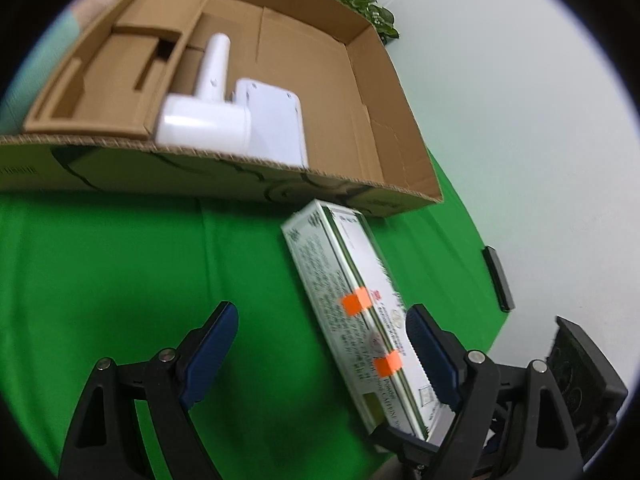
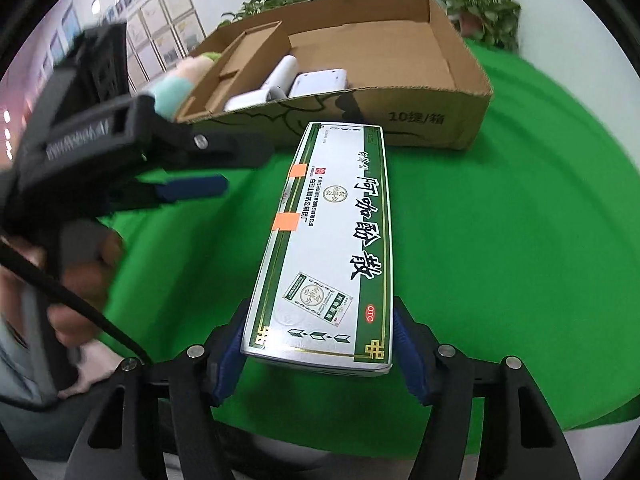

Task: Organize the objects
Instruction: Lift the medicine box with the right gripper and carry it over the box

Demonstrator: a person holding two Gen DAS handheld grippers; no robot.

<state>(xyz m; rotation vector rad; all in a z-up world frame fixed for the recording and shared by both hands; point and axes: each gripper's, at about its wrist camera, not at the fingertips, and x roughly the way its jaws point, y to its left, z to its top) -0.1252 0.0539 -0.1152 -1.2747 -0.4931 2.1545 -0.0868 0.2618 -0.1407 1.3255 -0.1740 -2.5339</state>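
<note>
- The right gripper (image 2: 320, 344) is sitting nearest the lens, its blue pads (image 2: 228, 360) flanking the near end of a long green-and-white medicine box (image 2: 332, 248); the left pad is looking pressed to the box's side, while on the right a sliver of green seems to be showing, so whether the box is truly clamped I cannot tell.
- The medicine box is lying flat on the green cloth (image 2: 500, 220), its far end reaching almost to the front wall of an open cardboard box (image 2: 432, 116), and two orange tape tabs (image 2: 286, 222) are sticking to its left edge.
- The left gripper (image 1: 320, 344) is hanging with its jaws spread wide and nothing between them but cloth; the medicine box is passing just by its right finger (image 1: 432, 356).
- In the right wrist view a person's hand (image 2: 80, 280) is gripping that left tool's handle.
- Inside the cardboard box a white handheld device (image 1: 208, 112) and a flat white unit (image 1: 276, 120) are lying side by side, beside a brown cardboard insert (image 1: 120, 60).
- Potted plants (image 2: 480, 4) are standing behind the box.
</note>
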